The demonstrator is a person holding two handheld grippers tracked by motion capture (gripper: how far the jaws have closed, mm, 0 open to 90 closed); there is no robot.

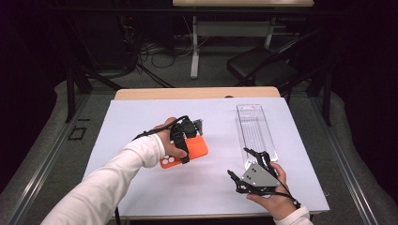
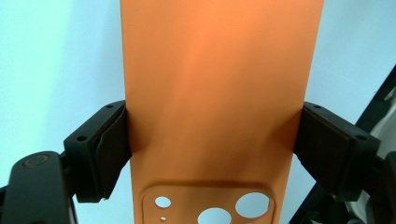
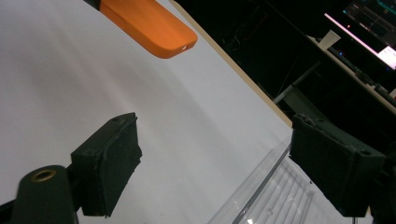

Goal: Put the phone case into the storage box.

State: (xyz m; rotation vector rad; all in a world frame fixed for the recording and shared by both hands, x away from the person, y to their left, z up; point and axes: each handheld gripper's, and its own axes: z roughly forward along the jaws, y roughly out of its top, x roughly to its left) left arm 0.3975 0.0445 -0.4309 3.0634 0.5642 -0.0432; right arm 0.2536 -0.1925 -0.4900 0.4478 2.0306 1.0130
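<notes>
1. Orange phone case [image 1: 187,151] sat clamped in the left gripper [image 1: 187,136] above the white sheet [image 1: 141,122] in the high view; the right gripper [image 1: 251,171] hovered by a clear plastic tray [image 1: 256,131].
2. Left gripper view: both pads [image 2: 109,149] pressed the case's [image 2: 219,93] long edges.
3. Right gripper view: jaws stood apart, empty, with the case [image 3: 149,25] well beyond them.

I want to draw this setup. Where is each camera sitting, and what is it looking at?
High view: above the person's side, looking down on the white table; both forearms and each hand-held gripper show.
Left gripper view: rides the left hand-held gripper, facing the orange phone case clamped between its black jaws.
Right gripper view: rides the right hand-held gripper, jaws open, facing across the table past the clear plastic tray.
Shared: all show the orange phone case.
</notes>
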